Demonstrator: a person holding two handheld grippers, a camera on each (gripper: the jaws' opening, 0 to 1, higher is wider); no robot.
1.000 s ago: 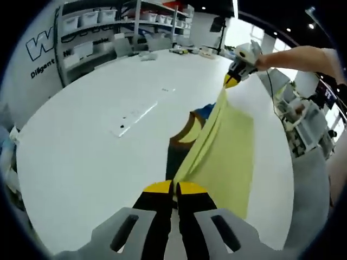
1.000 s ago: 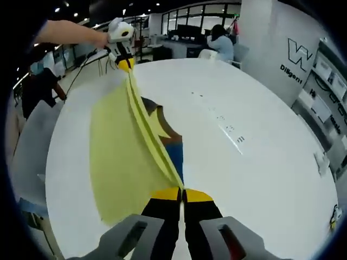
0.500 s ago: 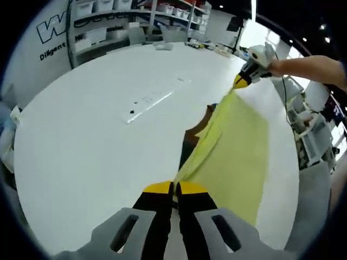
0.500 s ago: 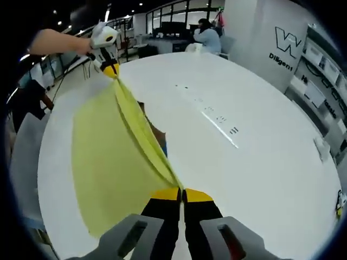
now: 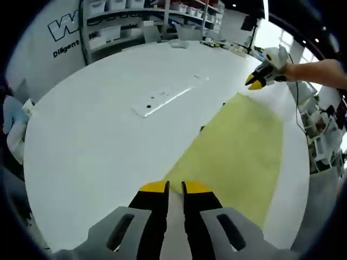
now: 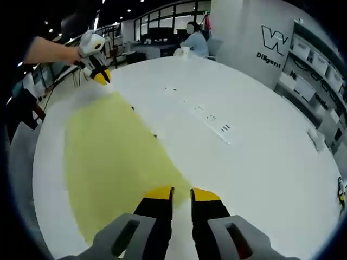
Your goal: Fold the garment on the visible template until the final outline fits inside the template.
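A: Yellow fabric was seen spread flat on the white counter (image 5: 97, 141): the garment (image 5: 238, 151), lying as one long panel. Where exactly was it placed?

B: It was laid near the counter's edge, running between the two grippers. In the left gripper view its near corner was found just ahead of the left hand-held gripper (image 5: 175, 188); in the right gripper view the garment (image 6: 108, 157) was seen just ahead and to the left of the right hand-held gripper (image 6: 182, 194). No template outline could be made out beneath it.

A: How were the jaws held?

B: Both pairs were held apart, with a clear gap between the yellow tips and no cloth pinched in either. The far gripper in each view was seen hovering above the cloth's far corner, also parted as far as could be told.

A: How was the cloth judged to handle?

B: It was judged light, thin and limp, with no stiffness of its own, so sagging and creasing were to be expected once lifted. A dark speck showing at its long edge suggested a layer tucked underneath, though that could not be confirmed. A corner pinch through all layers at once, one at each end, was judged the soundest hold, with the edge kept taut between them. A mid-panel grip was judged likely to bunch the fabric.
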